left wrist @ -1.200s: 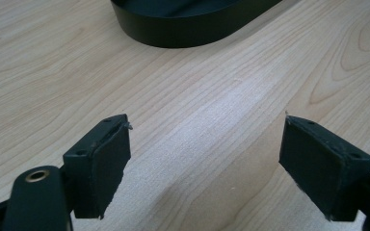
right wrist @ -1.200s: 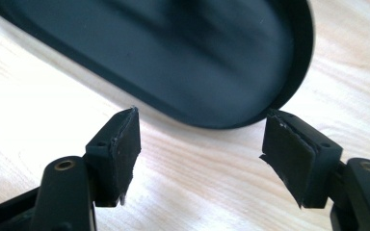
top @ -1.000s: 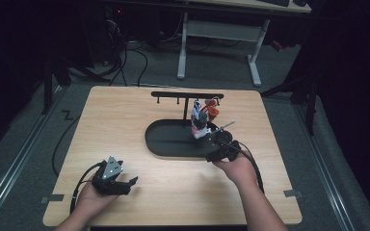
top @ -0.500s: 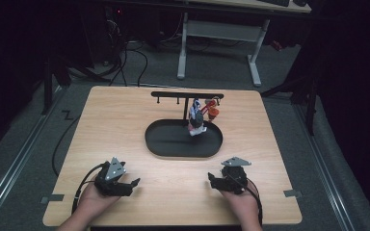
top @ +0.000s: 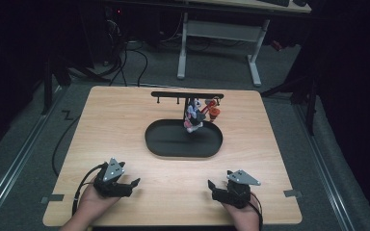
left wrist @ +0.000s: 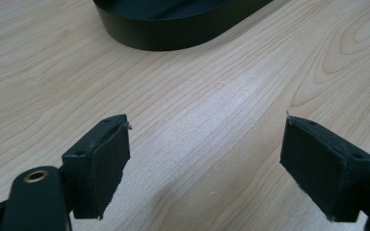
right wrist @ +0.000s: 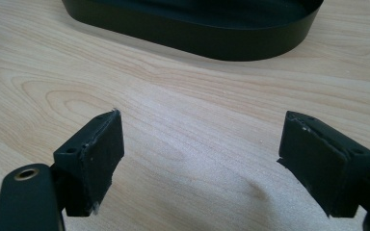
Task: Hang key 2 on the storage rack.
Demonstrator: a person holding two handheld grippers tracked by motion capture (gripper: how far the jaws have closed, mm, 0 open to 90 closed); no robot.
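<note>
1. While both my hands rest at the near edge of the table (top: 125,130), my left tongs (top: 125,186) sit at the near left with the jaws spread wide and nothing between them.
2. My right tongs (top: 218,190) sit at the near right, and their jaws have just been opening; they stand wide apart now, with only bare wood between the pads (right wrist: 103,154).
3. Seen along my left tongs (left wrist: 204,159), the grain of the table (left wrist: 212,96) runs between the jaws, and the dark wall of the tray (left wrist: 173,33) lies ahead, well apart from the tips.
4. Seen along my right tongs (right wrist: 200,159), the same tray (right wrist: 197,33) curves across the top, also apart from the tips.
5. From above, the black oval tray (top: 164,144) lies in the middle of the table, between my two tongs and farther from me.
6. A black rack (top: 187,95) rises from the far side of the tray, with a crossbar on top.
7. A bunch of small trinkets (top: 195,115), white, purple and red, hangs from the crossbar just over the tray's far end; what exactly they are I cannot tell.
</note>
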